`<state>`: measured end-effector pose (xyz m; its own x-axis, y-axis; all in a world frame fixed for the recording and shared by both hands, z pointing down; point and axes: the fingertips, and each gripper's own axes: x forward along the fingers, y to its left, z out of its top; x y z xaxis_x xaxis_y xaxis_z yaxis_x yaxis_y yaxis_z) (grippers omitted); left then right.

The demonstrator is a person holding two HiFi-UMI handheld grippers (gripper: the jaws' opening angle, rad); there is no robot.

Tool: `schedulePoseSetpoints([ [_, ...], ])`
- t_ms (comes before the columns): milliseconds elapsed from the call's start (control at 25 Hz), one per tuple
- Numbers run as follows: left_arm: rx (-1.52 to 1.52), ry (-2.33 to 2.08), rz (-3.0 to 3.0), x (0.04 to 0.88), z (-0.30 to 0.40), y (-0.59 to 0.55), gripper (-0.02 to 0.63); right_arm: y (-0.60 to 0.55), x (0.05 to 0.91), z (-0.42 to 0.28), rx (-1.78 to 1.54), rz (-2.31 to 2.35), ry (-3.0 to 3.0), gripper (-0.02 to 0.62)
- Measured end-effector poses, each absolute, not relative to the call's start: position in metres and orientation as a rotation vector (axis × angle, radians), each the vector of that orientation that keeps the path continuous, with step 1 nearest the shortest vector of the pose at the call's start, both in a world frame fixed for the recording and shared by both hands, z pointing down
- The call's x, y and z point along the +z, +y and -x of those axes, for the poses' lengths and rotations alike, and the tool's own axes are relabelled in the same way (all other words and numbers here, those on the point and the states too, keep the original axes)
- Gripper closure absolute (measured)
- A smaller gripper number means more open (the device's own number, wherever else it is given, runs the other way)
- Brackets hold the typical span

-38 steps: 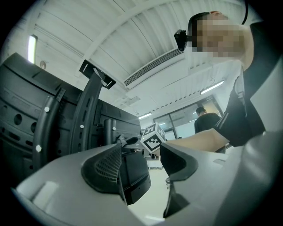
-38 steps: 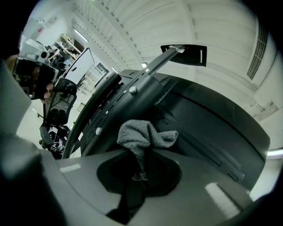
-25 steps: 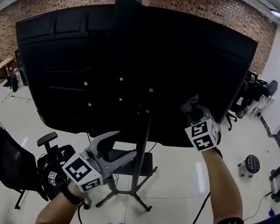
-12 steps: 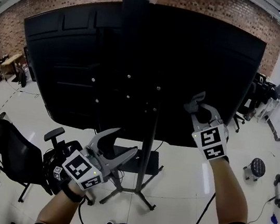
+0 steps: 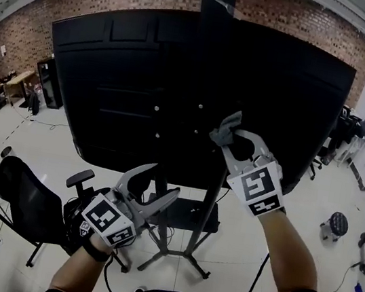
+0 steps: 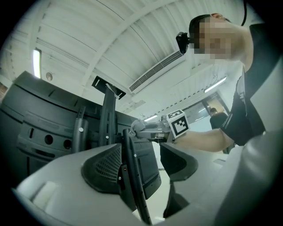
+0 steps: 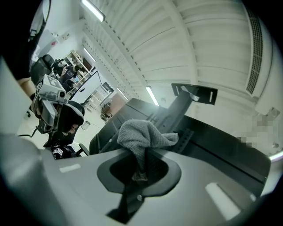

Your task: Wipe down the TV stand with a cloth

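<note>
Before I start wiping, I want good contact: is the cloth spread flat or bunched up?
Bunched: the grey cloth pokes out crumpled from the right gripper, jaws shut on it.

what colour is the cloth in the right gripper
Grey. The cloth, pinched in the right gripper, shows best in the right gripper view.

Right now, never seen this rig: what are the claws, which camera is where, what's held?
No robot: a person holds a two-jaw gripper in each hand. The head view comes from a camera on the person's head; the other two ride on the grippers, looking along their jaws. There is no table, only the back of a TV on its stand, with an office chair at left. The right gripper is shut on a grey cloth, held up at the stand's column. The left gripper is open and empty.
</note>
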<state>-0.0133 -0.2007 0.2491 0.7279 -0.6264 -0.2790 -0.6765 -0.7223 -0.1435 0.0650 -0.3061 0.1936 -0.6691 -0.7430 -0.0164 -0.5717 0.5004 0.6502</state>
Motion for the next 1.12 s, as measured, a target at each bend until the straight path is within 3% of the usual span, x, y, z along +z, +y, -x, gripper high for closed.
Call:
schedulePoseSetpoints([
  [360, 0.341, 1.065, 2.659, 0.244, 0.127, -0.19, 0.31, -0.292, 0.189, 0.105, -0.833, -1.016, -2.576, 0.566],
  [680, 0.35, 1.125, 2.653, 0.241, 0.211, -0.206, 0.31, -0.326, 0.206, 0.237, -0.965, -0.927, -2.347, 0.566],
  [1120, 0.396, 1.179, 2.666, 0.257, 0.282, -0.214, 0.31, -0.395, 0.231, 0.328, -1.138, -0.913, -1.929, 0.566],
])
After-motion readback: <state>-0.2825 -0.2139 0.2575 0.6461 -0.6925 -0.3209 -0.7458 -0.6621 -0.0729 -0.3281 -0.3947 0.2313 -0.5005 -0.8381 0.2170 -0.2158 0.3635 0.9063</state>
